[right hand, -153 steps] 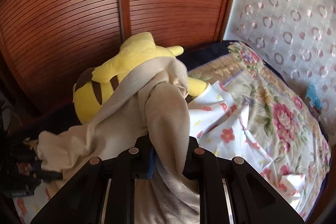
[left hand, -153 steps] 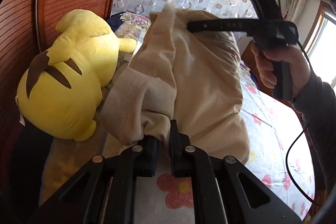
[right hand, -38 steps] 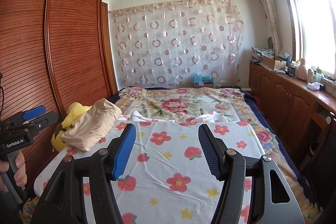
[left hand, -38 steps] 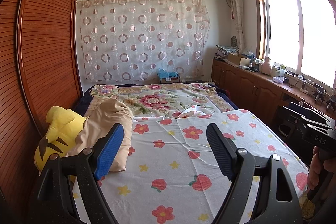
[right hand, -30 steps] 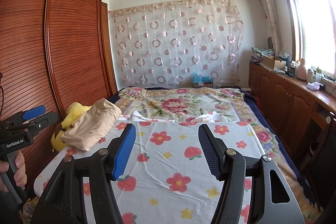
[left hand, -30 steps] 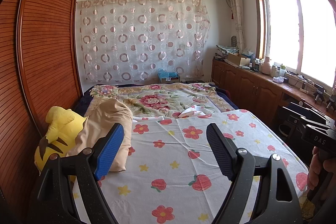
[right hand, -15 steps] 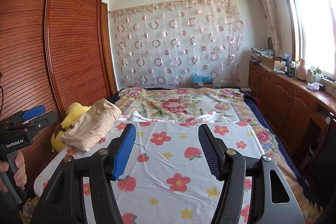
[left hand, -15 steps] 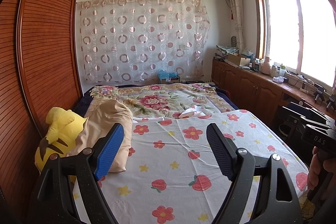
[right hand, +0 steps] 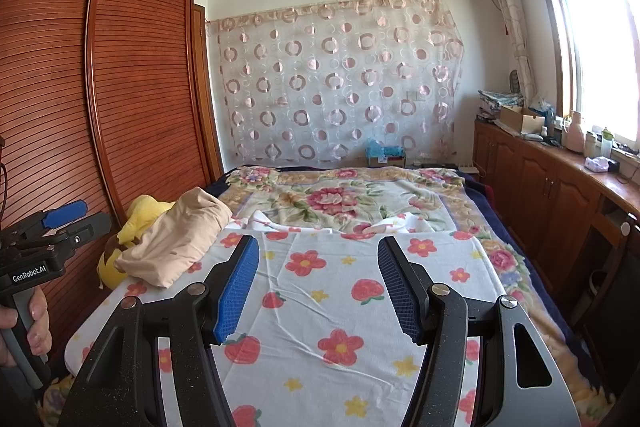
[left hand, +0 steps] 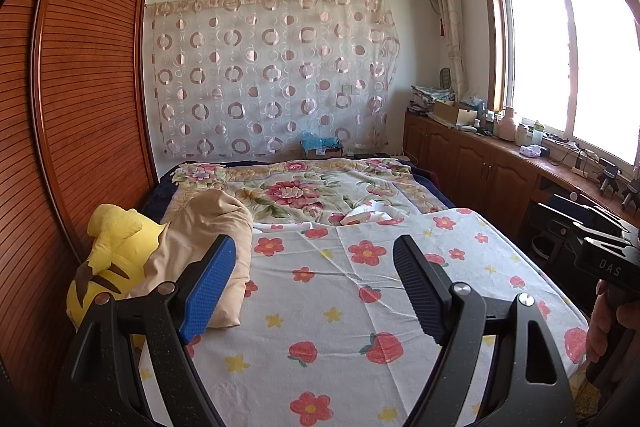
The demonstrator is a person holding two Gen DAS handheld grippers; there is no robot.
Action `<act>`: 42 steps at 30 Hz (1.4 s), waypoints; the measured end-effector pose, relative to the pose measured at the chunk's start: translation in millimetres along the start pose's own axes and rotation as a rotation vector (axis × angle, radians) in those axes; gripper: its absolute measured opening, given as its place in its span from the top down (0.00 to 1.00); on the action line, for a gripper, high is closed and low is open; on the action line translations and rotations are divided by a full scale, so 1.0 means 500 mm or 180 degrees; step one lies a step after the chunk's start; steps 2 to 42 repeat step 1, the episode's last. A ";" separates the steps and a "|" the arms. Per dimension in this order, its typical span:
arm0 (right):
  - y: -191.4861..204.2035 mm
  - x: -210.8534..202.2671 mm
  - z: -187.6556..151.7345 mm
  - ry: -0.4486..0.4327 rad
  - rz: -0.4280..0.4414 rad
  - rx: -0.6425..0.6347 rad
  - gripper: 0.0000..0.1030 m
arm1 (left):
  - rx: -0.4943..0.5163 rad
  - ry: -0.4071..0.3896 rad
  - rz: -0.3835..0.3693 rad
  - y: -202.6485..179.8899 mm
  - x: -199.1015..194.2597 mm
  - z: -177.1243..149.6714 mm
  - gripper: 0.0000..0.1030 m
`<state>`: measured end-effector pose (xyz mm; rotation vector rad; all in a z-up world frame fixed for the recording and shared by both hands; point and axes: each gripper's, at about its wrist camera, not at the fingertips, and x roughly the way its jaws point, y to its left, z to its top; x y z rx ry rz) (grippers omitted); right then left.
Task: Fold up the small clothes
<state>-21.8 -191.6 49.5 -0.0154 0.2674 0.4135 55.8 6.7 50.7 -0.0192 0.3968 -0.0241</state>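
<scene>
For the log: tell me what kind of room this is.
A bedroom in a home, most likely: a bed with floral covers, a tall wooden wardrobe beside it, and a plush toy at the bed's edge.

One beige garment (left hand: 208, 251), one yellow plush toy (left hand: 108, 267), one bed (left hand: 360, 307), and two tongs (left hand: 312, 287) (right hand: 316, 283).
</scene>
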 end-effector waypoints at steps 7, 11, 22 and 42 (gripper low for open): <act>0.000 0.000 -0.001 -0.0002 -0.0005 -0.0004 0.38 | 0.0001 0.0002 0.0000 -0.001 -0.002 0.001 0.21; 0.000 0.000 -0.001 -0.0002 -0.0005 -0.0004 0.38 | 0.0001 0.0002 0.0000 -0.001 -0.002 0.001 0.21; 0.000 0.000 -0.001 -0.0002 -0.0005 -0.0004 0.38 | 0.0001 0.0002 0.0000 -0.001 -0.002 0.001 0.21; 0.000 0.000 -0.001 -0.0002 -0.0005 -0.0004 0.38 | 0.0001 0.0002 0.0000 -0.001 -0.002 0.001 0.21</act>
